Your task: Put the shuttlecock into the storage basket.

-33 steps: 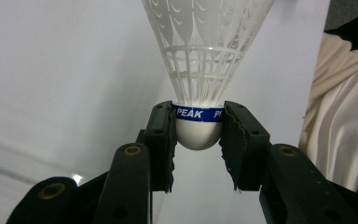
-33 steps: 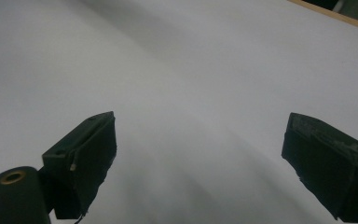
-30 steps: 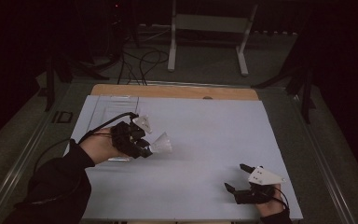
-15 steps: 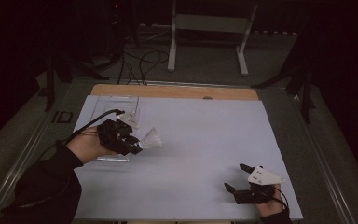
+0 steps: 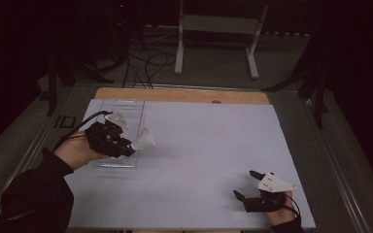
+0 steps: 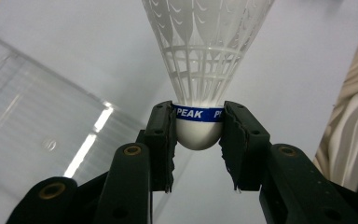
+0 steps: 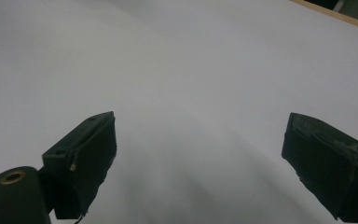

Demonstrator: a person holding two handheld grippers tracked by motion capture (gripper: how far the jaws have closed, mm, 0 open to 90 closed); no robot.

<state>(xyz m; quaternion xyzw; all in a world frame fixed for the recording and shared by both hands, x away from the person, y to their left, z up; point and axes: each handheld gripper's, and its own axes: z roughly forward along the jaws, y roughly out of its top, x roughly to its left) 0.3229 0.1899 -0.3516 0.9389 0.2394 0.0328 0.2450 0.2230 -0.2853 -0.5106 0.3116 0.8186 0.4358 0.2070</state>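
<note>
The shuttlecock (image 5: 144, 141) in the high view sits clamped in the left gripper (image 5: 126, 148), held over the right edge of the clear tray (image 5: 128, 109) at the table's (image 5: 199, 145) left side. Bare white surface stretches between it and the right gripper (image 5: 245, 187), near the front right corner, jaws apart. In the left gripper view, both pads pinch the shuttlecock's (image 6: 200, 126) cork at its blue band, the tray's (image 6: 37, 107) edge just beside. In the right gripper view, the wide-spread jaws frame bare table (image 7: 191, 70).
</note>
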